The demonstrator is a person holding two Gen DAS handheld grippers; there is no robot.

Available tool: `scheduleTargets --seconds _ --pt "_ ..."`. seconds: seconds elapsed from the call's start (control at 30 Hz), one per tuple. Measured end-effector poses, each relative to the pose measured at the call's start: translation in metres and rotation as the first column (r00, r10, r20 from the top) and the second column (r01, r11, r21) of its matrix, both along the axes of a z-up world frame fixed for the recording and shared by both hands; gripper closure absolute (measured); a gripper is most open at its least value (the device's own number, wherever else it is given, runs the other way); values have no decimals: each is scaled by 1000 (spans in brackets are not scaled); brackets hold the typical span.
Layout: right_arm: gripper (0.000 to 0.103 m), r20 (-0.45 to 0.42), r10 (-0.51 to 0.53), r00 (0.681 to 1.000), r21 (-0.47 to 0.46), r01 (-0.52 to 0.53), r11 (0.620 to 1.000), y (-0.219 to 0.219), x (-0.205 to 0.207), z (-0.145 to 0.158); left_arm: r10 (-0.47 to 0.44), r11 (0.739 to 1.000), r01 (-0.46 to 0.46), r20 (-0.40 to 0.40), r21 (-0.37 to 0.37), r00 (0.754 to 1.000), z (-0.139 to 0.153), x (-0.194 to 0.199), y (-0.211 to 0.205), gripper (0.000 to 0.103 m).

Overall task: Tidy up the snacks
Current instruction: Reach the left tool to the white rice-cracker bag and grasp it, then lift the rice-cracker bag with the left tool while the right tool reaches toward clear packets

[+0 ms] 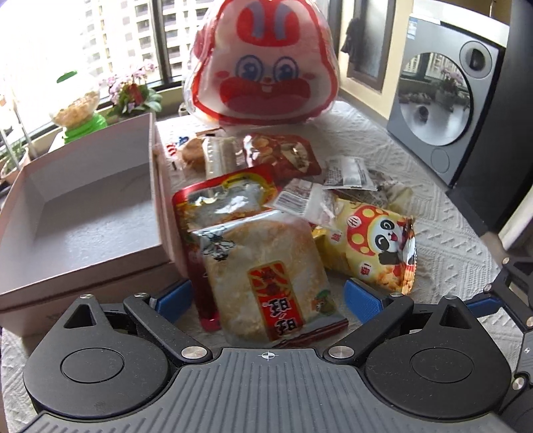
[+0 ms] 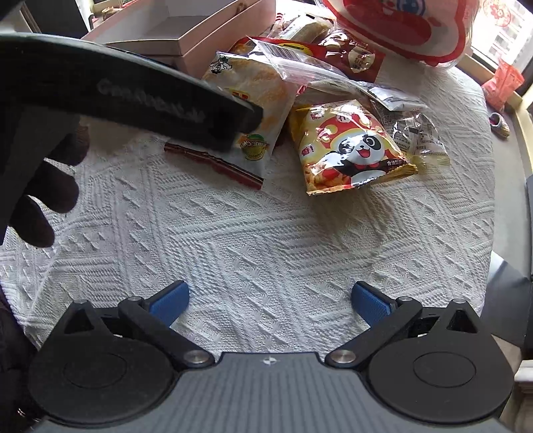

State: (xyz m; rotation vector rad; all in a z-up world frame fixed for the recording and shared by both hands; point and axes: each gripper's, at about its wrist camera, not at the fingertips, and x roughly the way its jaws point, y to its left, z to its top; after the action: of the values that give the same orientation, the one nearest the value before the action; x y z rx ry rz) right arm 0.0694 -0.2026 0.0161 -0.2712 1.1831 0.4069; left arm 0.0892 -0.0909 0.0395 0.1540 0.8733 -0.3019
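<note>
White woven tablecloth across the table. At 12 o'clock, red-and-white rabbit cushion in clear plastic. At 10 o'clock, green-capped jar of pale pieces, just beside pink potted flowers. At 2 o'clock, grey appliance with 1 round mirrored door. High-rise towers beyond the window.

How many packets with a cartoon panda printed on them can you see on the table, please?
1. The panda packet lies on the white cloth, right of the rice-cracker packet between the left gripper fingers. Others may be buried in the pile.
</note>
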Motion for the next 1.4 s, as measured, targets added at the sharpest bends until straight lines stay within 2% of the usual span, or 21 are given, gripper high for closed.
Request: scheduleTargets --seconds 0.07,0.17,0.27,0.37,0.43,0.53,0.6,0.7,0.8,0.87,1.0,1.03,1.1,1.17,1.23,1.3,1.33,1.4 --pt "0 18 17 1000 13 -17 1000 -1 -6 2 10 1000 -11 -48 -23 999 -11 4 -4 2" --pt "0 74 38 997 31 -40 999 -5 -20 1 8 1000 -8 9 14 1000 -17 -1 -8 5" --pt "0 133 60 989 56 -68 996 -9 -32 1 5 999 -7 47 36 999 -15 -2 -4 19" --pt "0 197 57 979 92 -77 993 -11 -45 1 -9 1000 9 42 1 999 -12 2 2 21" --pt "0 232 76 970 102 -102 990 -15 -48 -2 -8 1000 8 10 -17 1000 -8 6 4 21" --pt "0 200 150 968 87 -170 982 -15 -41 -1 -6 997 -1 -88 -83 996 0 15 16 21" --pt "0 146 194 970 64 -205 977 -11 -36 1 -3 996 -7 -118 -84 993 2 16 23 21" --pt "0 108 199 974 43 -205 978 -4 -26 2 4 993 -24 -165 -118 986 -2 14 37 22" --pt "0 97 211 973 43 -216 976 2 -22 3 16 993 -40 -202 -115 979 1 1 44 22" --pt "0 99 205 974 48 -210 976 2 -23 3 40 987 -79 -269 -138 962 5 -9 52 22" --pt "0 70 177 982 27 -179 983 1 -23 3 119 972 -189 -404 -137 907 21 -28 67 22" --pt "0 31 162 986 16 -163 987 1 -21 4 140 966 -218 -431 -137 892 29 -32 71 22" --pt "10 -64 128 990 5 -128 992 -1 -12 11 189 955 -275 -484 -113 854 40 -37 76 22" --pt "14 -173 71 982 2 -72 997 -5 -2 25 228 945 -317 -538 -78 811 49 -39 80 22" --pt "14 -241 0 970 0 0 1000 -11 10 45 241 938 -340 -591 -61 770 58 -40 83 22" --pt "14 -326 -44 944 12 51 999 -15 23 65 231 939 -339 -616 -63 753 68 -37 81 22" --pt "14 -370 -65 927 20 77 997 -19 27 76 216 945 -321 -616 -64 758 76 -34 78 22" --pt "14 -371 -121 921 38 145 989 -30 27 97 200 960 -279 -602 -39 773 88 -28 66 22"
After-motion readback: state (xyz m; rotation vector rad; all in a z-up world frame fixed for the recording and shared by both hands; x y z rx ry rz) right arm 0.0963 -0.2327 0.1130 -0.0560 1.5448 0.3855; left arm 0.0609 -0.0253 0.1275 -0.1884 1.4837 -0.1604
